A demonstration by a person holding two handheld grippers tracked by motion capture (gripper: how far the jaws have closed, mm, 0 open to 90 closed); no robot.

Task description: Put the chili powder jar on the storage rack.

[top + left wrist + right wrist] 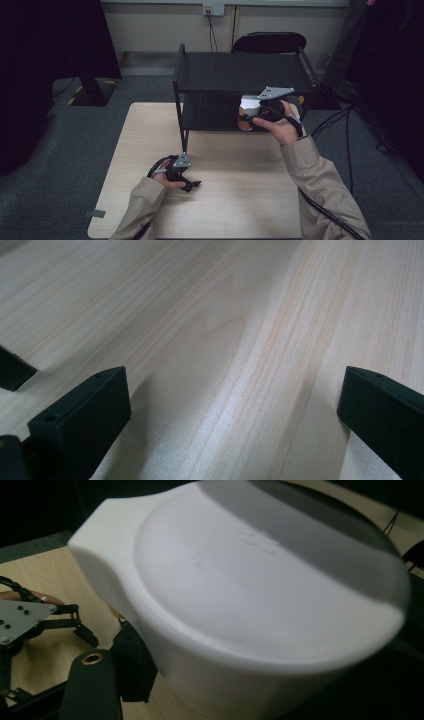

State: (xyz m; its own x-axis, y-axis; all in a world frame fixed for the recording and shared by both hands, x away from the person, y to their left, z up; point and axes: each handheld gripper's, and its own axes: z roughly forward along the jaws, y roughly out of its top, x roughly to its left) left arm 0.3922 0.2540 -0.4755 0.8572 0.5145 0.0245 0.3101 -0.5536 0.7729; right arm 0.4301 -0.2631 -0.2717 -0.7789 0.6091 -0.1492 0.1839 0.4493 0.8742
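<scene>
A jar with a white lid (249,105) and a brownish body is held at the front of the lower shelf of a black rack (240,70). My right gripper (256,115) is shut on it from the right. In the right gripper view the white lid (260,590) looms close, with one black finger (131,665) pressed against the jar's side; the other finger is hidden. My left gripper (193,185) rests low on the wooden table (225,200), open, its jaws wide apart over bare wood (232,390). It also appears far off in the right gripper view, left gripper (85,625).
The black two-level rack stands on the table's far half, its front left leg (184,140) close to my left hand. A black chair (268,42) sits behind the table. Cables (345,130) trail over the grey floor at the right.
</scene>
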